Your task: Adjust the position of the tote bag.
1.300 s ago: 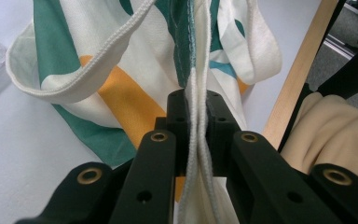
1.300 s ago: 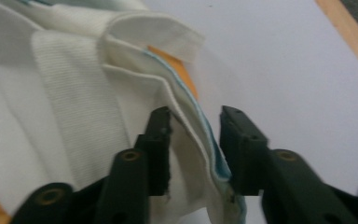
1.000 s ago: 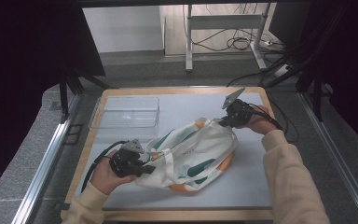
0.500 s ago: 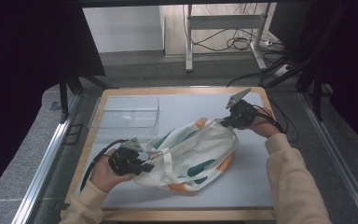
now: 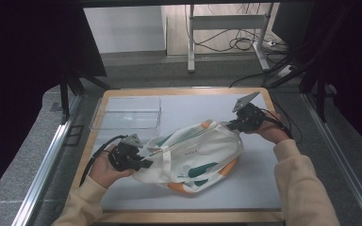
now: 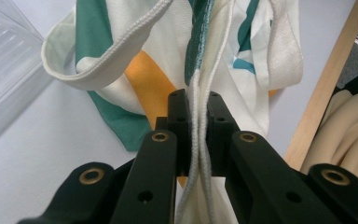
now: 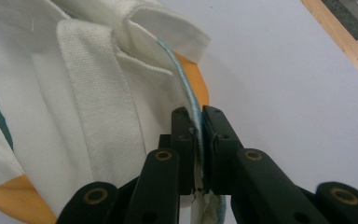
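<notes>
1. One cloth bag (image 5: 193,157), white with green and orange patches, is shown lying on its side near the middle of the table (image 5: 259,188); it is stretched between two grippers.
2. The left gripper (image 5: 143,164) is seen at the bag's near left end; in the left gripper view its jaws are clamped together on the bag's white edge, which runs up between them (image 6: 198,126).
3. The right gripper (image 5: 231,126) is seen at the bag's far right end; in the right gripper view its jaws are pressed shut on a pale blue-edged seam of the bag (image 7: 196,126).
4. Two webbing handles (image 6: 74,74) are counted in the left gripper view, one looping to each side of the clamped edge; one broad white strap (image 7: 98,102) is seen in the right gripper view.
5. One clear plastic tray (image 5: 127,113) is shown at the table's far left, apart from the bag.
6. Two cream sleeves (image 5: 301,188) are seen entering from the bottom of the high view.
</notes>
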